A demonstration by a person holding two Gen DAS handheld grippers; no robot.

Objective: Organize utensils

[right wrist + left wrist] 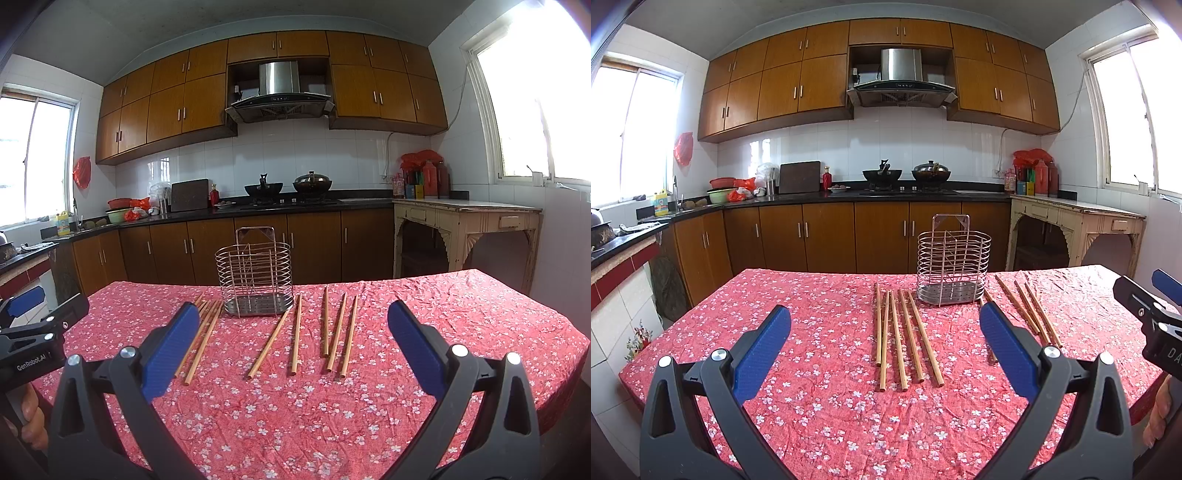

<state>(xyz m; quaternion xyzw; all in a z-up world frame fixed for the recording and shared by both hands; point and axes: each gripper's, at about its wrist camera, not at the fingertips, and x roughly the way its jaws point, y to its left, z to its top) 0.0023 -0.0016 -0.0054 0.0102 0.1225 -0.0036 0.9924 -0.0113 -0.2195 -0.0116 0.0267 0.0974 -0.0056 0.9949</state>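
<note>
An empty wire utensil holder (953,273) (255,280) stands on the far side of the table. Several wooden chopsticks (905,339) lie in a row left of it in the left wrist view, and more chopsticks (1028,312) lie to its right. In the right wrist view, one group of chopsticks (201,338) lies left of the holder and others (338,332) lie in front and right. My left gripper (886,343) is open and empty above the table. My right gripper (291,347) is open and empty too; it also shows at the right edge of the left wrist view (1152,314).
The table carries a red floral cloth (812,406) (443,317). Behind it run brown kitchen cabinets (827,236) and a black counter with woks. A cream side table (469,229) stands at the right wall.
</note>
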